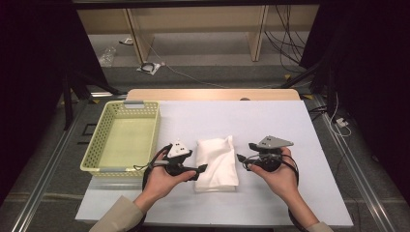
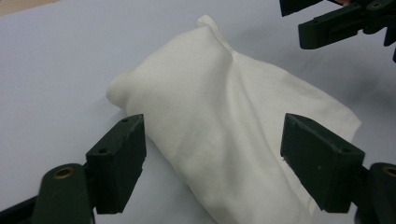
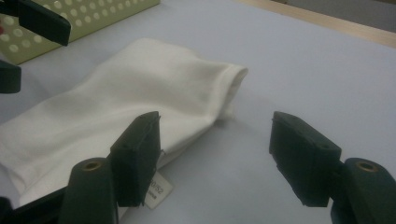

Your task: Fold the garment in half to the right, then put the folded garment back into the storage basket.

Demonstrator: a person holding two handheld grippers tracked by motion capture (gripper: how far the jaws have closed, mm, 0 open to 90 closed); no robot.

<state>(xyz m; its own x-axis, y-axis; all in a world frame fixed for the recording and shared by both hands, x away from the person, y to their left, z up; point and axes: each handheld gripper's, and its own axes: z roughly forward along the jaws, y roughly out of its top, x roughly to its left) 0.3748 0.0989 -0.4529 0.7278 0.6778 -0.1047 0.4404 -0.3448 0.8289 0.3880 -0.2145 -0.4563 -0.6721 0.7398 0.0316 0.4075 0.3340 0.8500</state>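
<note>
One basket (image 1: 109, 145), pale green and perforated, stands at the left of the table (image 1: 290, 125); nothing lies in it. One folded white cloth (image 1: 216, 162) lies flat on the table, right of the basket and between the two grippers. Left gripper (image 1: 202, 168): jaws spread, cloth between them, pads not pressing. Right gripper (image 1: 240, 158): jaws spread, just beside the cloth's edge, holding nothing.

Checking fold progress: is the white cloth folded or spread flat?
Folded. The white cloth lies as a narrow layered bundle on the table, with a doubled edge showing in the right gripper view. Neither gripper holds it.
</note>
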